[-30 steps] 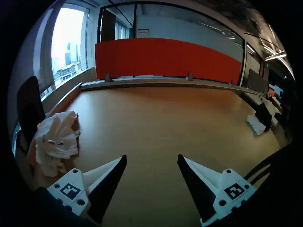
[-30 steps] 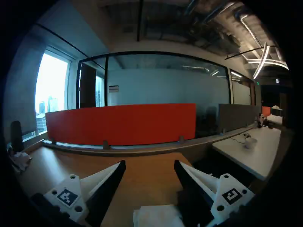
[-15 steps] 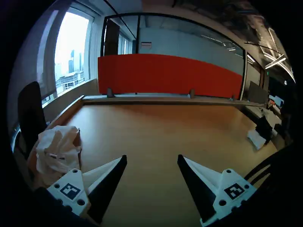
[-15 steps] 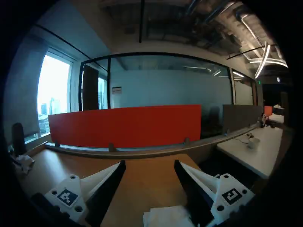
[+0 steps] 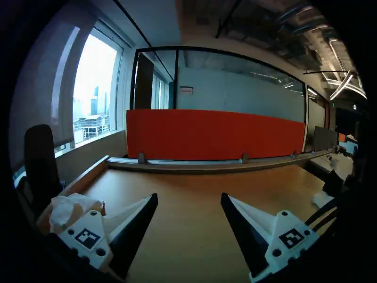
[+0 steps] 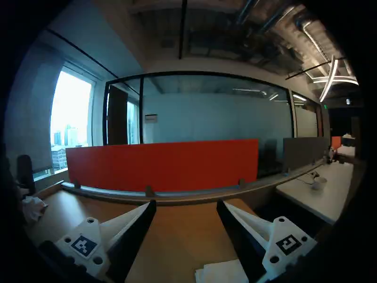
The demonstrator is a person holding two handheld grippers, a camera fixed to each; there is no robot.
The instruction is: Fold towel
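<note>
The crumpled towel lies on the bench, outside the left jaw of the left gripper and partly hidden behind it. A folded white cloth lies on the bench just below the right jaw of the right gripper. One second ago this cloth was low between the two jaws; now it has shifted toward the right jaw. In the left gripper view the crumpled towel has slid from the middle left down to the lower edge. In both views the bench has sunk lower and more ceiling shows. This suggests that both grippers have tipped upward and away from the bench. The folded piece looks finished and set down, and the crumpled towel is probably the next one to fetch. Both grippers point almost level across the bench toward the red divider. Their jaws stand wide apart with nothing between them.
</note>
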